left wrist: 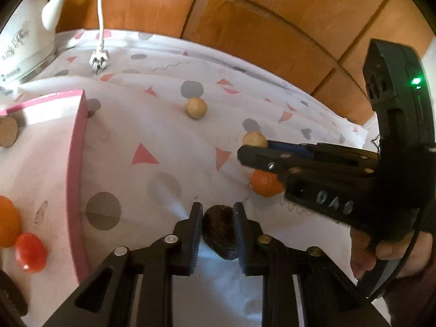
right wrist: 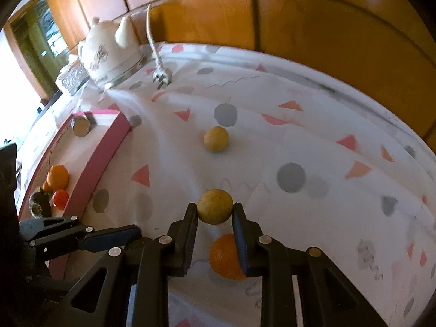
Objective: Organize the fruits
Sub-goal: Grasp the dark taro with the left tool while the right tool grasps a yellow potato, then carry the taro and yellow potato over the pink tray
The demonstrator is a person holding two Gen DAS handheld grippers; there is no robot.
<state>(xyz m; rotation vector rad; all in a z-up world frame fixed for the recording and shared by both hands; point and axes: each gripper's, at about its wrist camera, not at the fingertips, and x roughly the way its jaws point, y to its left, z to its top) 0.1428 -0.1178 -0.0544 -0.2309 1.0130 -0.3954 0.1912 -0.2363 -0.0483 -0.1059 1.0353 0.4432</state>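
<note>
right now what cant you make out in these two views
- Dark fruit in the left tool: its lower end is hidden behind the fingers, left wrist view.
- Orange fruit: partly covered by the right tool, right wrist view.
- Pink tray: cut off by the left edge.
- Dark item in the tray: too small and shadowed to identify.

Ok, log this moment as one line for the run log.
left hand-held gripper: shut on dark fruit | right hand-held gripper: shut on tan ball | loose on cloth: orange, second tan ball | pink tray: fruit inside
</note>
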